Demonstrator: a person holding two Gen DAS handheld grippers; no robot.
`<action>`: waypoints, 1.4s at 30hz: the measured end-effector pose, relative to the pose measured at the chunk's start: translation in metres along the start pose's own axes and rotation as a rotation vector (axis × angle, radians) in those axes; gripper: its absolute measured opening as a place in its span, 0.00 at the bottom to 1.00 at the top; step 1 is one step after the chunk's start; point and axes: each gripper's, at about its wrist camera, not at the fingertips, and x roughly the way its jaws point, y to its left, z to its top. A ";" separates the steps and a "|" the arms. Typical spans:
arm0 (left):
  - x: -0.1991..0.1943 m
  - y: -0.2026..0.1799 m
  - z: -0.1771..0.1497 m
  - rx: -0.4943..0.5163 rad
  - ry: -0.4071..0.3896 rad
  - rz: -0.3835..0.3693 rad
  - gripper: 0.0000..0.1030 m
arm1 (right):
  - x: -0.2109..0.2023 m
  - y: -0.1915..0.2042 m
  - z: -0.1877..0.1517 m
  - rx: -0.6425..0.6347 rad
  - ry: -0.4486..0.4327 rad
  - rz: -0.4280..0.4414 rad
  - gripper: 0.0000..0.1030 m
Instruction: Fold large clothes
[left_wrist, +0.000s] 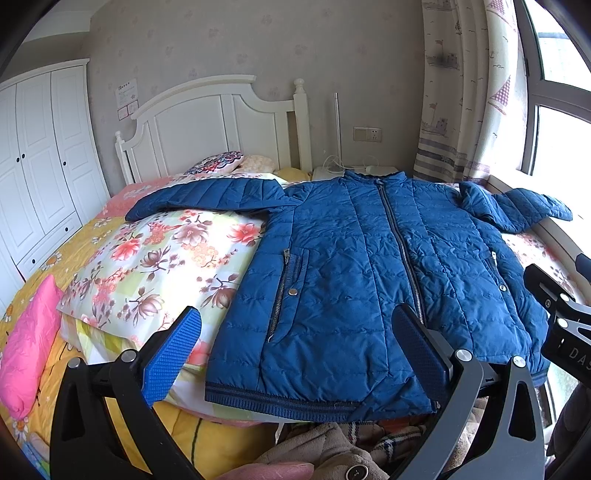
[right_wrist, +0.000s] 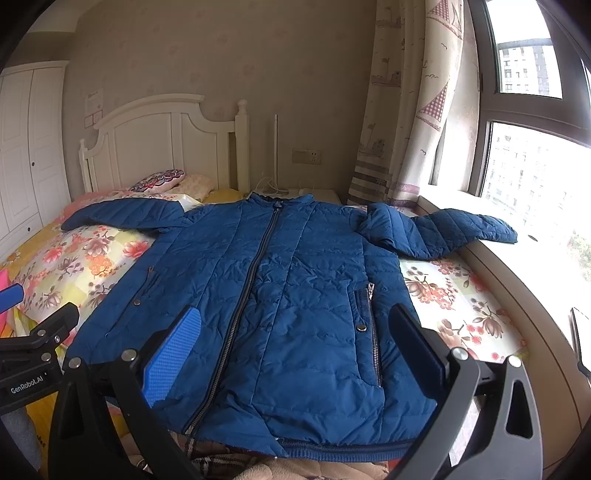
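A blue quilted zip jacket (left_wrist: 354, 280) lies flat, front up and zipped, on the bed, with both sleeves spread out to the sides. It also shows in the right wrist view (right_wrist: 280, 295). My left gripper (left_wrist: 299, 328) is open and empty, held above the jacket's hem on its left half. My right gripper (right_wrist: 295, 332) is open and empty above the hem on its right half. The right sleeve (right_wrist: 443, 230) reaches onto the window sill. The left sleeve (left_wrist: 207, 195) rests on a floral pillow.
A floral pillow (left_wrist: 159, 258) and a pink cushion (left_wrist: 26, 343) lie left of the jacket. The white headboard (left_wrist: 218, 122) stands behind, a wardrobe (left_wrist: 40, 158) at far left, a curtain (right_wrist: 406, 110) and window sill (right_wrist: 535, 280) on the right. Other clothes (left_wrist: 343, 446) lie below the hem.
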 end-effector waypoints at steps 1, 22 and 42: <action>0.000 0.000 0.000 0.000 0.000 0.000 0.96 | 0.000 0.000 0.000 0.000 0.000 0.000 0.98; 0.003 0.001 -0.006 -0.002 0.014 0.001 0.96 | 0.000 -0.001 -0.001 -0.002 0.005 0.002 0.98; 0.005 0.004 -0.006 -0.009 0.021 0.002 0.96 | 0.002 0.002 -0.004 -0.005 0.012 0.005 0.98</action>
